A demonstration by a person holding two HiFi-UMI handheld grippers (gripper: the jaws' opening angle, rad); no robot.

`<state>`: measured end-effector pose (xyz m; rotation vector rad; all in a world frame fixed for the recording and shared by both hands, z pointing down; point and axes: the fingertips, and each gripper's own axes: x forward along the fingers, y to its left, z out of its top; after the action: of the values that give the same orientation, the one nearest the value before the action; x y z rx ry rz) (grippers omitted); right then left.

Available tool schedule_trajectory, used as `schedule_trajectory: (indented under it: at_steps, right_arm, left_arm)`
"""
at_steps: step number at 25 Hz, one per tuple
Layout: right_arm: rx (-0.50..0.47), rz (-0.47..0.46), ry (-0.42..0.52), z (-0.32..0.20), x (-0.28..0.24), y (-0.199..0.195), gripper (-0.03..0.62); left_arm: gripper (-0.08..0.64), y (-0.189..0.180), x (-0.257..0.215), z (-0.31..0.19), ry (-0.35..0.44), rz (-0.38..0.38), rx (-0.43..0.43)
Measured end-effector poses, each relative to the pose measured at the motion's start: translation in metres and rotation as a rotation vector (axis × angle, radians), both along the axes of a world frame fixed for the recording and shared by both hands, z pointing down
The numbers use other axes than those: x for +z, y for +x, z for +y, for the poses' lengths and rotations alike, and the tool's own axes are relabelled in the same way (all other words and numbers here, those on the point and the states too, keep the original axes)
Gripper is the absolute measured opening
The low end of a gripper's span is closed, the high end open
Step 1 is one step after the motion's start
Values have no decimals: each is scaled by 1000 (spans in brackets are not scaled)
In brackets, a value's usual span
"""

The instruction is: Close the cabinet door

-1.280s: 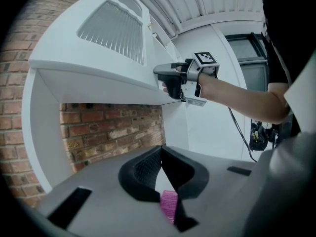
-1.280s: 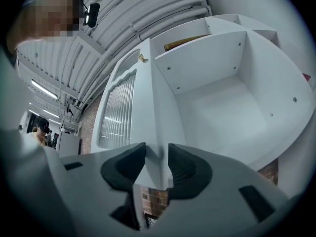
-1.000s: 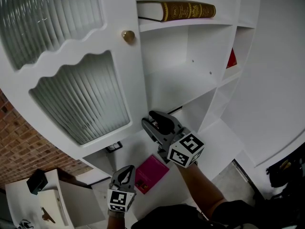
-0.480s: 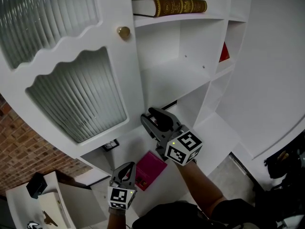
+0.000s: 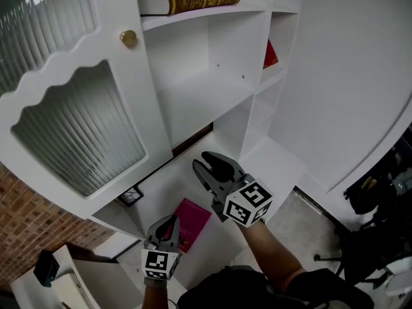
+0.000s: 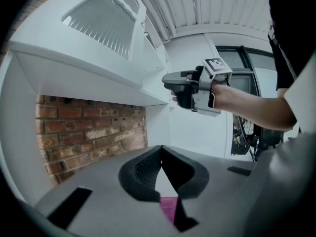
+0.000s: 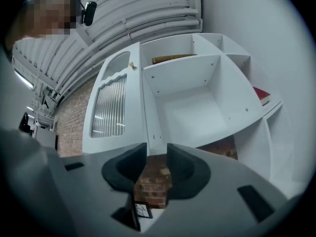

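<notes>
The white cabinet door (image 5: 143, 89), with ribbed glass and a brass knob (image 5: 129, 38), stands swung open at ten o'clock in the head view. The right hand-held gripper (image 5: 207, 163), just below centre, faces the shelves, its jaws apart and closing with nothing between them. The left hand-held gripper (image 5: 167, 223), at seven o'clock, has its jaws together and holds nothing, just beside a pink book (image 5: 192, 216).

We see the cabinet door (image 5: 77, 89), its knob (image 5: 129, 38) and the brown book (image 5: 187, 0) slide left in our head view, more white panel (image 5: 347, 76) showing at right, our right claw (image 5: 207, 163) shifting rightward along the shelves, jaws closing on nothing
</notes>
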<state>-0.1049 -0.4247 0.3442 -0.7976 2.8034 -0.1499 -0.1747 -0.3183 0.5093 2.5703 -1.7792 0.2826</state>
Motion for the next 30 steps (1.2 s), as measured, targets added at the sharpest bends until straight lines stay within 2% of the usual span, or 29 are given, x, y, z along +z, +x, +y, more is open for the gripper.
schedule_trajectory:
  at_steps: [7,11,14,18,21,26,30]
  right_arm:
    - [123,116,-75,26,60,48,81]
    - [186,178,-117,44,92,72,61]
    - [229,220,-142,59,114,87,55]
    - [289,286,-163,76,139,106,55]
    - [315,321,-180,88,154,116,55]
    - [357,355,-207,103,171,131,55]
    - [376,405,-237,111,181,140,55]
  left_arm:
    - [8,30,-5,2,-41,48,91]
    - [8,38,5,0,-26,60,138]
    - [8,44,14,2,-30,68,168]
    - [8,52,19,6,-79,67,200]
    - [8,54,23,7,-64,74,224]
    - [8,60,27,11,-85,68,268]
    - [8,58,29,7,-54,69,280]
